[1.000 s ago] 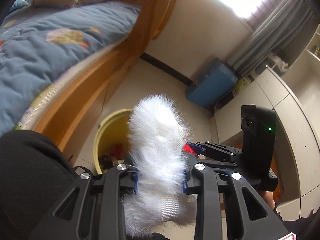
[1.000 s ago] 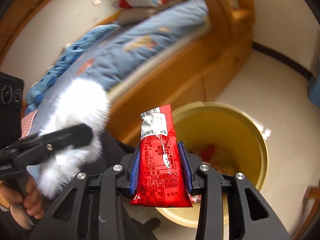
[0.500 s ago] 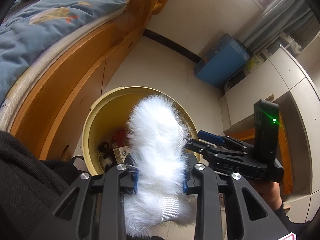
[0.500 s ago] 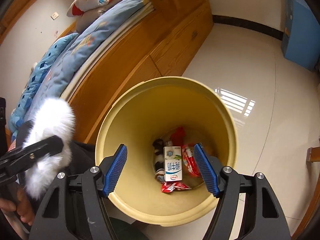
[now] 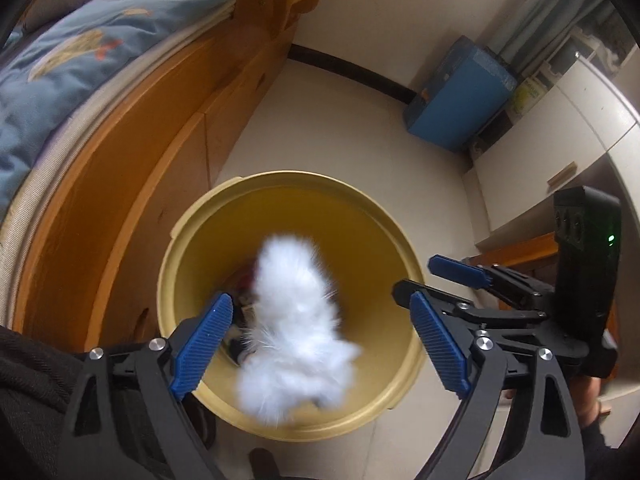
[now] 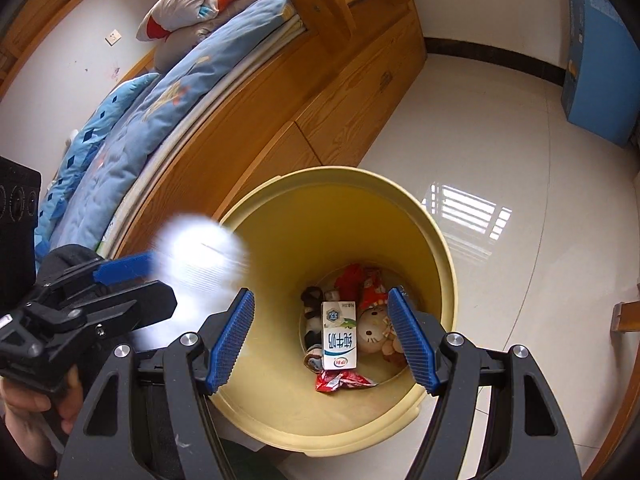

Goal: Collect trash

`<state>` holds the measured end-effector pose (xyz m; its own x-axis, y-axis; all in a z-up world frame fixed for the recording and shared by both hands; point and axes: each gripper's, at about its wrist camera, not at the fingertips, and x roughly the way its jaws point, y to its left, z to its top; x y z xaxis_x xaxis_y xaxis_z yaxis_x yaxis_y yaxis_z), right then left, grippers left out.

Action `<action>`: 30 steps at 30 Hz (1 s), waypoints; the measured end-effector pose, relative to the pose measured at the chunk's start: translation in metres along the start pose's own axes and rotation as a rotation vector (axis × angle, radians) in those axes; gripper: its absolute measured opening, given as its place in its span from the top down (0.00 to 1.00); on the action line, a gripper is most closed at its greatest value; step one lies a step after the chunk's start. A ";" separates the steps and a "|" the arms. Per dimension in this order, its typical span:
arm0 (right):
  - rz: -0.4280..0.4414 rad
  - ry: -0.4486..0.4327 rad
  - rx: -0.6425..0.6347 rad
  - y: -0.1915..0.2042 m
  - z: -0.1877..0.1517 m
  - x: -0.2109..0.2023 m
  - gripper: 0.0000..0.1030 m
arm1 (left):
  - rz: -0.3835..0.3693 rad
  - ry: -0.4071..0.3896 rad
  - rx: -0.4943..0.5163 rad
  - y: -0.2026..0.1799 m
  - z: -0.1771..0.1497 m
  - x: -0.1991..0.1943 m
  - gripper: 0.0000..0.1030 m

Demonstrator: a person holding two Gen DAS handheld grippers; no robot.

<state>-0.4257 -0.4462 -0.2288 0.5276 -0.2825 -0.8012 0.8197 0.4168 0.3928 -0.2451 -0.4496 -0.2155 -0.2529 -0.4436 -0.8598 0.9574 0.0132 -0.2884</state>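
The left gripper is opening, its blue pads clear of the white fluffy thing, which is blurred between them over the yellow bin. The right gripper stands apart and empty above the bin's near rim, with a milk carton on the bin's floor.

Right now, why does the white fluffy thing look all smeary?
Left wrist view: the fluffy thing is motion-blurred, loose between the opening left hand-held gripper above the bin. Right wrist view: it smears too, while the milk carton stays sharp.
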 end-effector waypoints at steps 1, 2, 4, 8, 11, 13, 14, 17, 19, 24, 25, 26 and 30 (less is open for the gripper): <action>-0.001 0.002 -0.003 0.000 -0.001 0.001 0.34 | 0.011 0.011 0.009 -0.001 -0.001 0.002 0.13; -0.002 0.010 -0.009 0.000 -0.001 0.003 0.34 | 0.015 0.023 0.012 -0.001 -0.002 0.004 0.13; -0.002 0.026 -0.023 0.002 -0.004 0.007 0.34 | 0.027 0.034 0.019 -0.002 -0.003 0.005 0.13; 0.010 0.047 -0.031 0.006 -0.007 0.012 0.34 | 0.028 0.035 0.042 -0.005 -0.005 0.003 0.12; 0.004 0.048 -0.035 0.005 -0.007 0.011 0.34 | 0.024 0.019 0.045 -0.005 -0.006 -0.002 0.12; -0.001 0.041 -0.035 0.005 -0.007 0.008 0.34 | 0.020 0.001 0.031 -0.002 -0.005 -0.005 0.12; -0.006 0.036 -0.036 0.006 -0.006 0.006 0.34 | 0.016 -0.004 0.023 -0.001 -0.005 -0.007 0.11; -0.010 0.026 -0.045 0.010 -0.004 0.001 0.34 | 0.006 -0.020 -0.012 0.006 -0.006 -0.012 0.09; -0.009 0.023 -0.067 0.017 -0.002 -0.001 0.34 | -0.002 -0.029 -0.029 0.008 -0.005 -0.017 0.09; 0.004 0.002 -0.136 0.043 0.004 -0.008 0.34 | 0.052 -0.125 -0.022 0.014 -0.007 -0.051 0.09; 0.015 -0.006 -0.160 0.053 0.006 -0.010 0.34 | 0.064 -0.150 -0.028 0.020 -0.009 -0.063 0.09; 0.025 -0.013 -0.183 0.063 0.008 -0.012 0.34 | 0.080 -0.174 -0.036 0.025 -0.011 -0.073 0.09; 0.086 -0.041 -0.272 0.105 0.014 -0.018 0.31 | 0.164 -0.268 -0.079 0.049 -0.019 -0.118 0.09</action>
<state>-0.3461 -0.4094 -0.1664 0.6057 -0.2683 -0.7491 0.6846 0.6556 0.3187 -0.1714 -0.3796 -0.1359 -0.0406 -0.6502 -0.7587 0.9660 0.1685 -0.1961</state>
